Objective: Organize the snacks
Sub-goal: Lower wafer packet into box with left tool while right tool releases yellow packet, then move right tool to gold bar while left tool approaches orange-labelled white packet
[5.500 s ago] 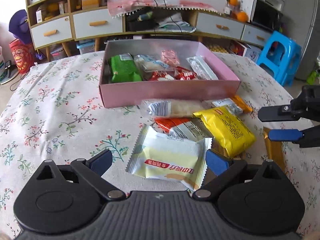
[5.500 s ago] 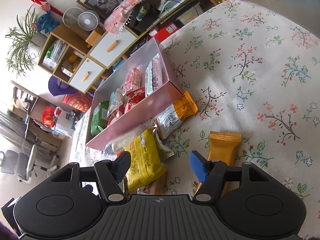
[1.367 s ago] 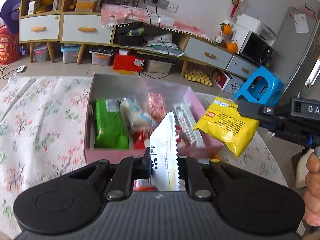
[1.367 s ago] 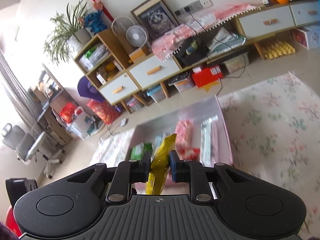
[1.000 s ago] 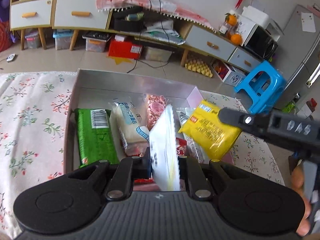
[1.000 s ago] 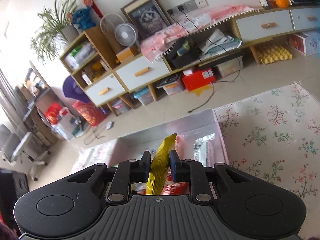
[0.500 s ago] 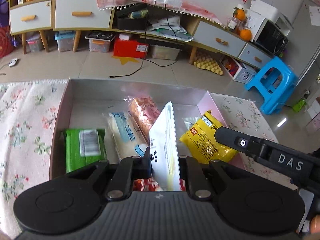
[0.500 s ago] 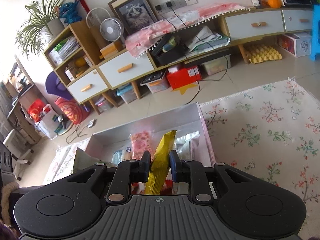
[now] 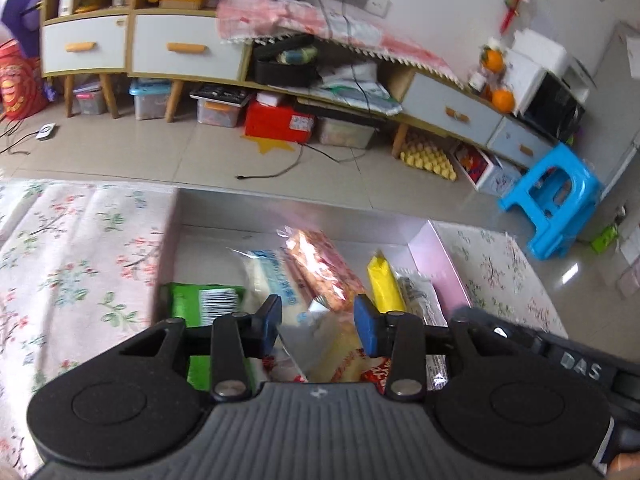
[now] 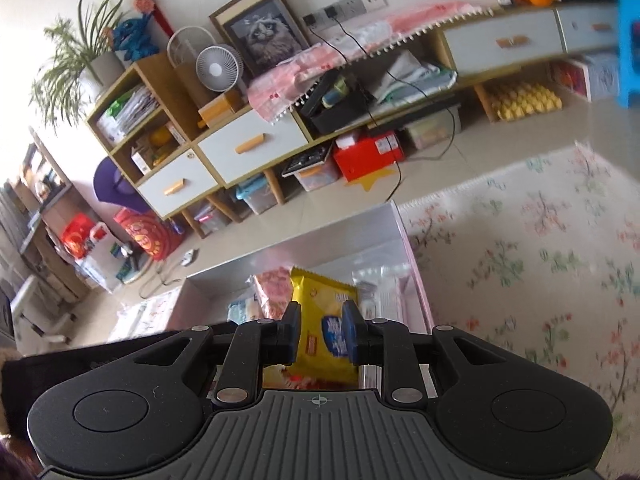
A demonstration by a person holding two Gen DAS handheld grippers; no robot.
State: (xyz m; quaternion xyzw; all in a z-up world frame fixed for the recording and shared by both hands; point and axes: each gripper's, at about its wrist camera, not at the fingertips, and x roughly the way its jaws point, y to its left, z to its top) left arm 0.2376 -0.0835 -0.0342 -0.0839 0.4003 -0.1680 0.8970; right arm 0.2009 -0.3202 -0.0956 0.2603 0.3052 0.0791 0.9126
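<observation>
The pink box [image 9: 440, 252] holds a green packet [image 9: 200, 300], a white-blue packet [image 9: 268, 276] and a pink packet [image 9: 320, 264]. My left gripper [image 9: 318, 326] hovers over the box, its jaws opening. A pale white-yellow packet [image 9: 320, 348] hangs loose between and below its pads, blurred. My right gripper [image 10: 322, 336] is over the box's right part [image 10: 416, 276], its jaws opening slightly. The yellow packet [image 10: 320, 304] shows its face behind them, wider than the gap, with no pad pressing it. In the left wrist view that yellow packet [image 9: 384, 284] stands on edge in the box.
The floral tablecloth [image 9: 80, 260] spreads left and right [image 10: 540, 260] of the box. Beyond the table edge lies tiled floor, with a blue stool [image 9: 556, 204] and a long wooden cabinet [image 9: 180, 48]. The right tool's black housing [image 9: 560, 356] sits close beside my left gripper.
The left jaws have parted and let go of the pale packet, which slid down. The yellow packet turned from edge-on in the right jaws to face-on and sank into the box.
</observation>
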